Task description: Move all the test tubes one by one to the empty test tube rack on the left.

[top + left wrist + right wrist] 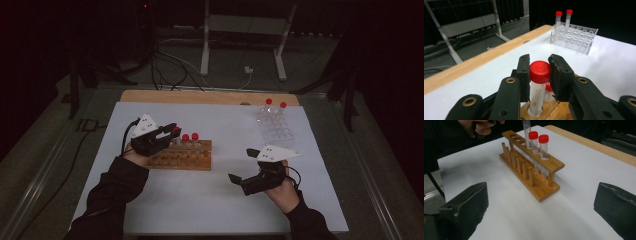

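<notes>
A white-covered table point(200, 200) carries the work, with a bare wooden edge along its far side. On it, toward the left, stands a wooden test-tube rack point(182, 156); well apart, at the far right, stands a clear plastic rack point(276, 131) with two red-capped tubes point(275, 107) in its back row.

The left gripper point(172, 132) hangs over the left end of the wooden rack, its jaws clenched on the red cap of a tube point(539, 75). In the left gripper view the tube's lower part sits in a hole of the top bar, and a second capped tube point(548, 93) stands just behind it. The right gripper view shows the held tube's clear body point(526, 131) entering the bar beside two capped tubes point(538, 142).

The right gripper point(241, 165) rests near the table's middle, jaws spread wide with nothing between them.

The step in hand looks like seating this tube in the wooden rack. The next move probably calls for lowering it straight until it settles, then releasing the cap without tilting its neighbours.
</notes>
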### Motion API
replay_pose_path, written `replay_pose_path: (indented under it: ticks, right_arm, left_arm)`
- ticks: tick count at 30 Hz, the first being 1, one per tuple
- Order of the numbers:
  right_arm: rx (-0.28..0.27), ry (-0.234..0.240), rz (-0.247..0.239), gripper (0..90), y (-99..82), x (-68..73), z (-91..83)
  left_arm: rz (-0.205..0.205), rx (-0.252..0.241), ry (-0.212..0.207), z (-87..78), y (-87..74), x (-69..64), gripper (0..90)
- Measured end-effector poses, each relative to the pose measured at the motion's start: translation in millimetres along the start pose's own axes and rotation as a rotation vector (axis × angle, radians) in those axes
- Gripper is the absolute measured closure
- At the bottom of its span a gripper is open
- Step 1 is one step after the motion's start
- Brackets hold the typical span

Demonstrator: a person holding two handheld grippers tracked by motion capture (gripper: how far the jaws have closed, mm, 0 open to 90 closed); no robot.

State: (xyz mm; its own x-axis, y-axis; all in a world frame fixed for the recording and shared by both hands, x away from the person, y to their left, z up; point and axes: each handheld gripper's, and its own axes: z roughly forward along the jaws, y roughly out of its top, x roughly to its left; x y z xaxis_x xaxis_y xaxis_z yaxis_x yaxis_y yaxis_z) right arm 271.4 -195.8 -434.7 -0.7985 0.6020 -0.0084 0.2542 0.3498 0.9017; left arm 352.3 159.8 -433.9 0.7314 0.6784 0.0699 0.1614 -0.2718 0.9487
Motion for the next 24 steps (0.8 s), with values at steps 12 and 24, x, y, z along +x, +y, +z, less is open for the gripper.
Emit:
replay_pose_path:
  ticks: [12,24]
  right_arm:
    - [-0.009,0.015,0.001,0.0,-0.7,-0.4,-1.2]
    - [-0.005,0.015,-0.004,0.0,-0.7,-0.3,-1.0]
  left_arm:
    - [-0.03,0.028,-0.006,5.5,-18.9,1.5,71.9]
    - [-0.015,0.082,-0.012,8.0,-19.4,0.4,71.8]
